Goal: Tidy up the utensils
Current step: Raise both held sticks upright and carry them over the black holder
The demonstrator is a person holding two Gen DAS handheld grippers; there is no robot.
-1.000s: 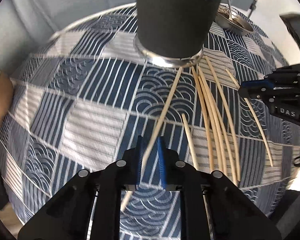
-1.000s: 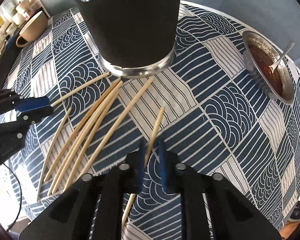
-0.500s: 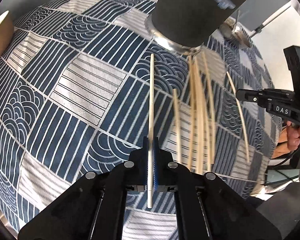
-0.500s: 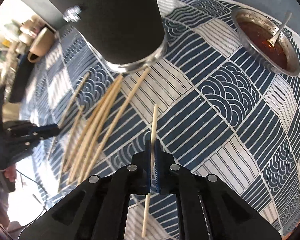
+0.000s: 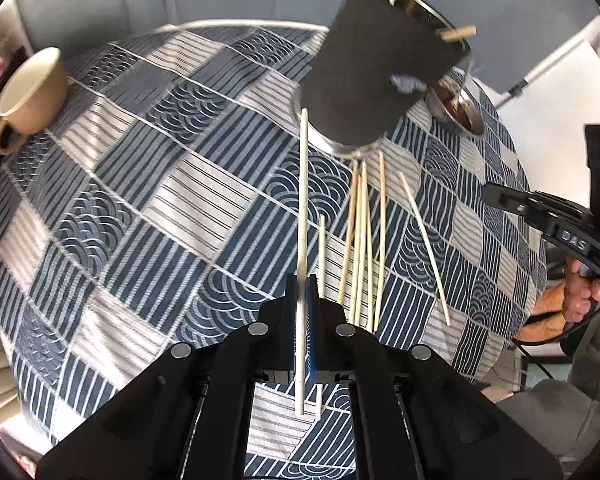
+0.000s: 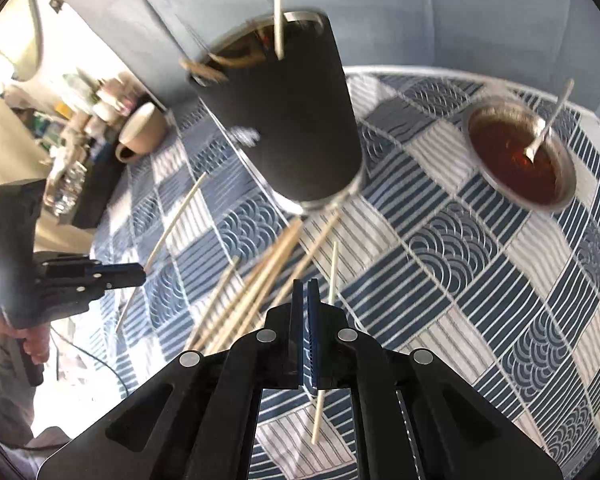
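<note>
Left wrist view alone showed the left gripper (image 5: 303, 312) clamped shut on one pale wooden chopstick (image 5: 303, 200) held off the blue-and-white patterned tablecloth (image 5: 140, 200). Right wrist view showed the right gripper (image 6: 305, 320) closed; a second thin chopstick (image 6: 327, 320) passed behind its fingers, and whether it was pinched was hard to tell. About seven loose chopsticks (image 5: 364, 240) lay near the tall black cylindrical holder (image 5: 380, 72), which held some already. One beige mug (image 5: 28, 92), one metal sauce bowl (image 6: 520, 152) with a spoon; the bowl was mostly hidden in the left view.
</note>
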